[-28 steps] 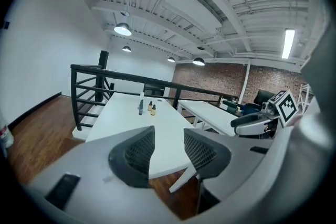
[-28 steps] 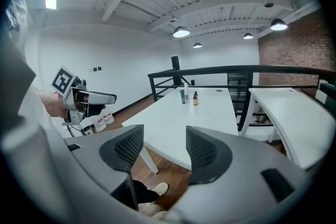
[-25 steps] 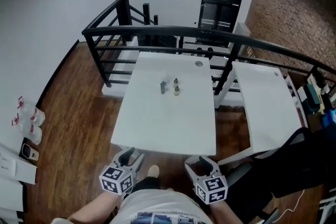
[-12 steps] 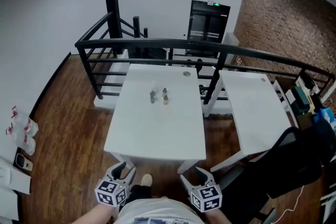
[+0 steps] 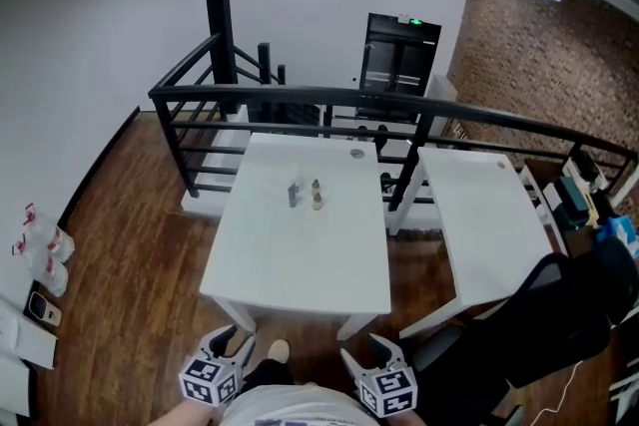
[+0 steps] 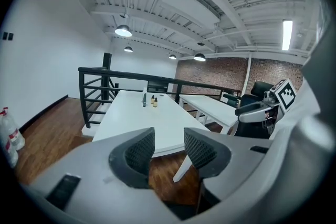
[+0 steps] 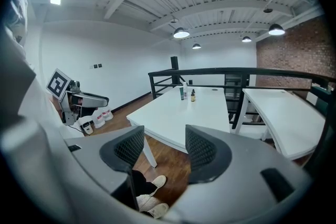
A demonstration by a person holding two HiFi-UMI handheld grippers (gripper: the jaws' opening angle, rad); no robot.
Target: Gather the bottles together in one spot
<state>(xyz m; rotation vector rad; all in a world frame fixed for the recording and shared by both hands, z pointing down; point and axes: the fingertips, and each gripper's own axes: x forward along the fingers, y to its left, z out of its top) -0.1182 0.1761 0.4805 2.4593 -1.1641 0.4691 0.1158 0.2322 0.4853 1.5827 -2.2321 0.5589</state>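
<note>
Three small bottles stand close together on the far half of the white table (image 5: pixel 300 254): a dark one (image 5: pixel 293 195) and two small brown ones (image 5: pixel 318 195). In the left gripper view the bottles (image 6: pixel 149 100) show far off beyond the jaws, and likewise in the right gripper view (image 7: pixel 187 93). My left gripper (image 5: pixel 226 343) and right gripper (image 5: pixel 362 352) hang low in front of the table's near edge, close to my body. Both are open and empty, well short of the bottles.
A black railing (image 5: pixel 329 97) runs behind the table. A second white table (image 5: pixel 479 214) stands to the right, with a black chair (image 5: pixel 559 304) by it. Large plastic bottles (image 5: pixel 40 249) sit on the wooden floor at left. A small round disc (image 5: pixel 356 154) lies near the table's far edge.
The table and bottles sit a little farther off in the head view. Both grippers have sunk lower toward the frame's bottom edge. The bottles have not moved.
</note>
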